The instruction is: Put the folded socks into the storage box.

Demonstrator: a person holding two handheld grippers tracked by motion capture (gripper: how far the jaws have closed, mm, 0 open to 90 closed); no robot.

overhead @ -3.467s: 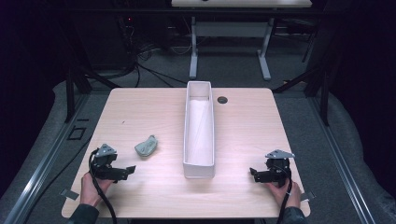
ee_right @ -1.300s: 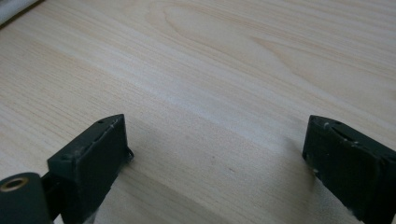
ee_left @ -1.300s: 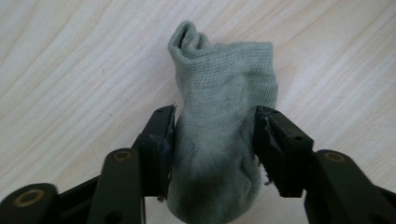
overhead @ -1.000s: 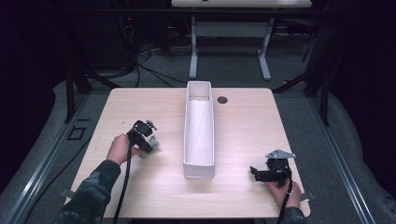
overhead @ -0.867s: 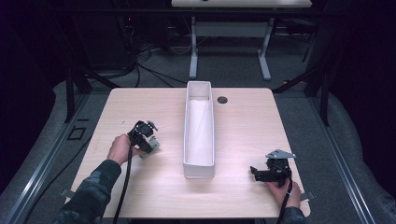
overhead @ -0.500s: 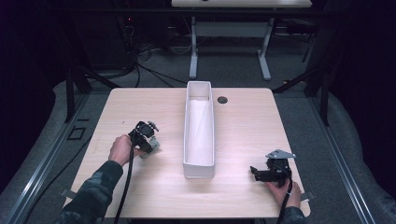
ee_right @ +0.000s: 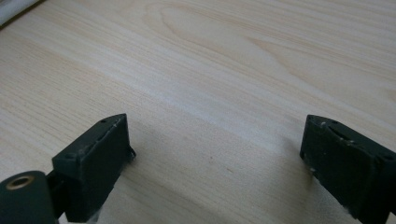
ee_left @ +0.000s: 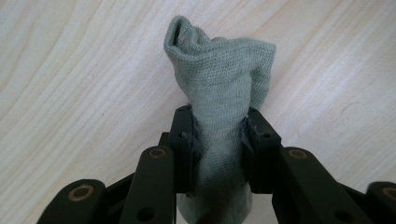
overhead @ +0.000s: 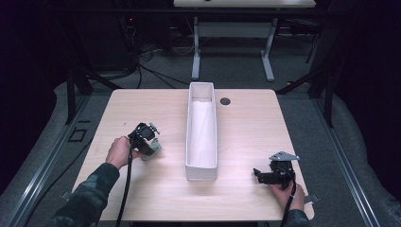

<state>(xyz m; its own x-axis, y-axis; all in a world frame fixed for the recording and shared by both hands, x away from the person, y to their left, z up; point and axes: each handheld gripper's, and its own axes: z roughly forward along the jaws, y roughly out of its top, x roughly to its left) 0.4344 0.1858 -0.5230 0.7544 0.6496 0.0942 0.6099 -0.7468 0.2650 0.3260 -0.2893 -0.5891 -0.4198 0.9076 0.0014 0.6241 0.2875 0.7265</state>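
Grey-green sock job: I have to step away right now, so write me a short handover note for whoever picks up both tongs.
Left tongs: shut on the grey-green sock, pads pinching it at the middle, down at the table left of the white bin.
Right tongs: open, nothing between the jaws, resting low over bare wood at the near right corner.
Done: sock gripped.
Left: sock not yet lifted clear. The long white bin stands in the table's middle with its inside showing white; it looks the likely place for the sock, so probably lift, carry right, release there.
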